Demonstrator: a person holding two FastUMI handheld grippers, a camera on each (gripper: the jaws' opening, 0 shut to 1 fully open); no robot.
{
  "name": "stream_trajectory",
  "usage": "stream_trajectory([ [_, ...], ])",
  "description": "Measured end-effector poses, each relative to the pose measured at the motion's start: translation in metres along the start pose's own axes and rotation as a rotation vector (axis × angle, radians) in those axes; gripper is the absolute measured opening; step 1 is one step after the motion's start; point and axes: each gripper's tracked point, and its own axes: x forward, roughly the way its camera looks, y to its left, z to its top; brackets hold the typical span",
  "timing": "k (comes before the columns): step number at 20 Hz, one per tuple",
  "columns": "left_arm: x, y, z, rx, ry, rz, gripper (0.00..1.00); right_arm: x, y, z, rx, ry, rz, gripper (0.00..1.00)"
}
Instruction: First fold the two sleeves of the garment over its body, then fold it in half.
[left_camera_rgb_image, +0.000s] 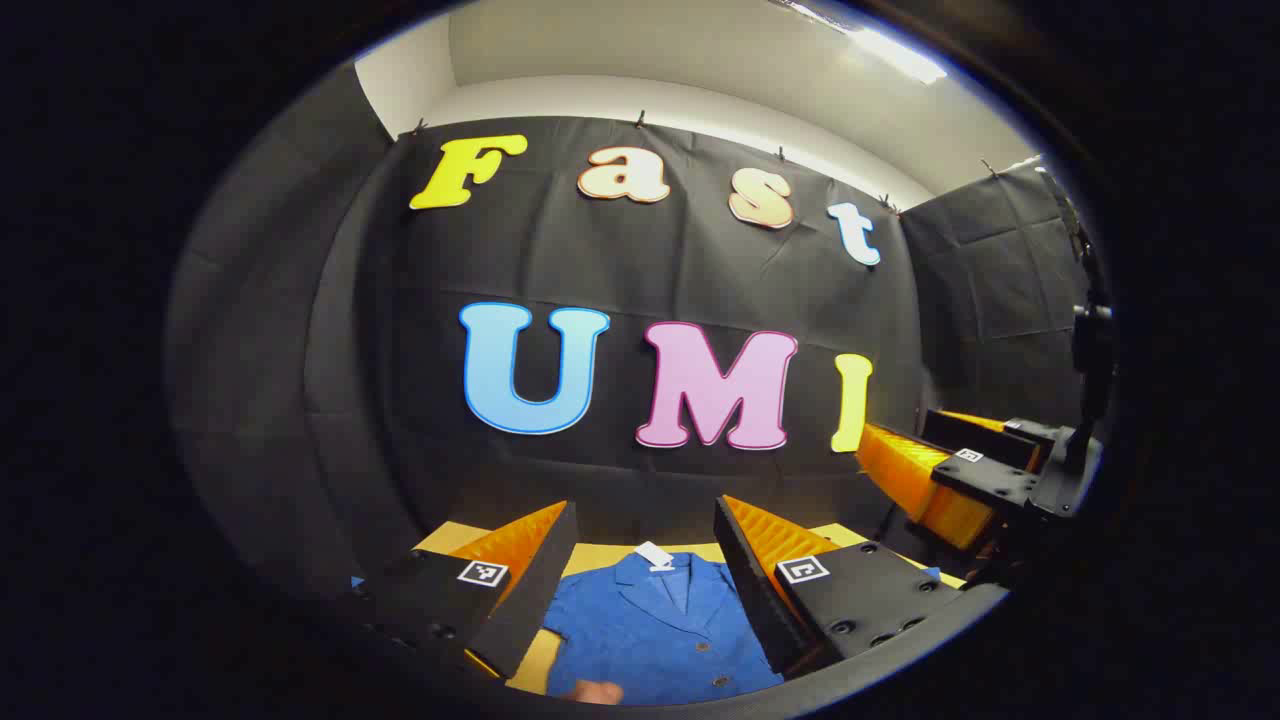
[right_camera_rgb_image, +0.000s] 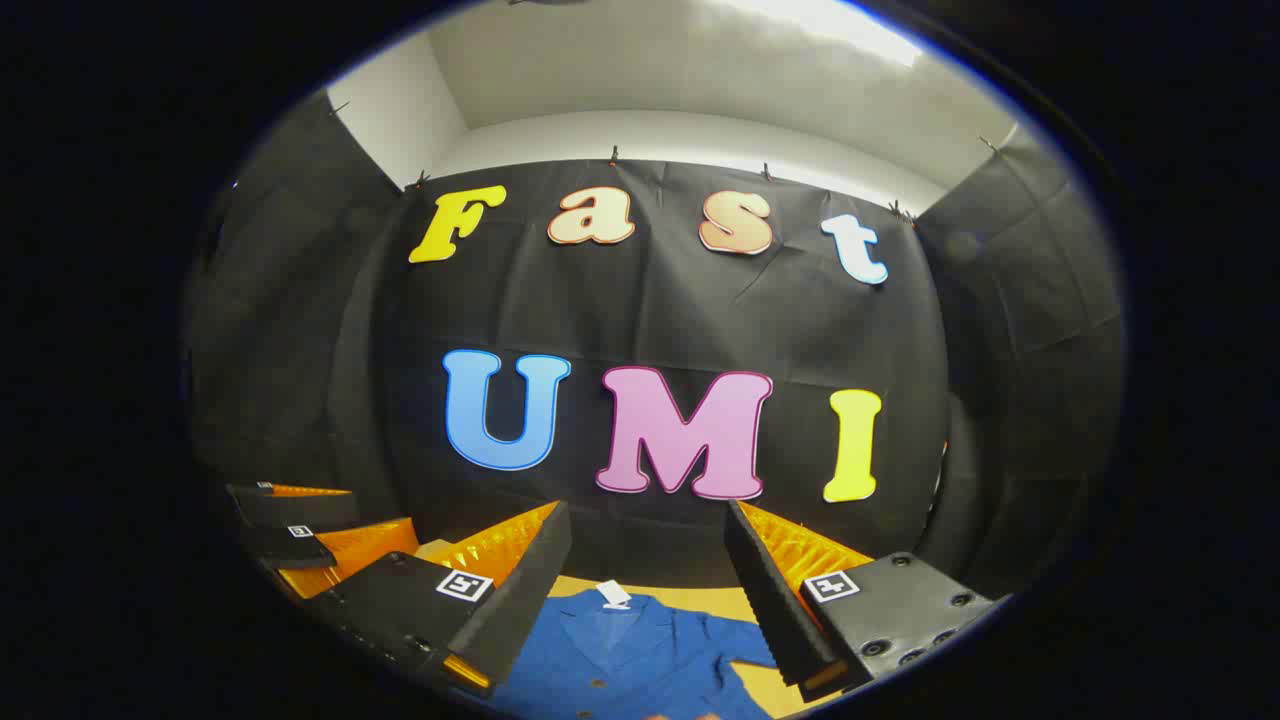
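Left gripper hovering above the table, jaws spread wide, gripping nothing; blue garment lying flat on the table below, showing in the gap between the two fingers, collar and white neck tag pointing toward the booth wall, buttons running down the front. Fingers not touching the cloth, sitting well above it. Something pale peeking in at the bottom edge of the garment in left gripper view, too cut off to tell. Right gripper showing off to the right side in left gripper view, raised, apart from the garment.

In right gripper view, right gripper also hanging over the table, jaws wide apart, empty; garment lying below and between the fingers, collar with white tag up toward the wall, one sleeve spreading out toward the right finger, unfolded. Left gripper sitting at the left in that view, lifted, clear of the cloth
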Motion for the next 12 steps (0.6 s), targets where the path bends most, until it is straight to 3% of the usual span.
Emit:
stream_trajectory([
  [3,0.001,0.016,0.009,0.036,-0.028,0.063,0.80,0.002,-0.006,-0.003,0.030,0.014,-0.021,0.97],
  [12,0.001,0.010,0.000,0.031,-0.018,0.074,0.80,0.002,0.001,-0.011,0.051,0.043,0.020,0.97],
])
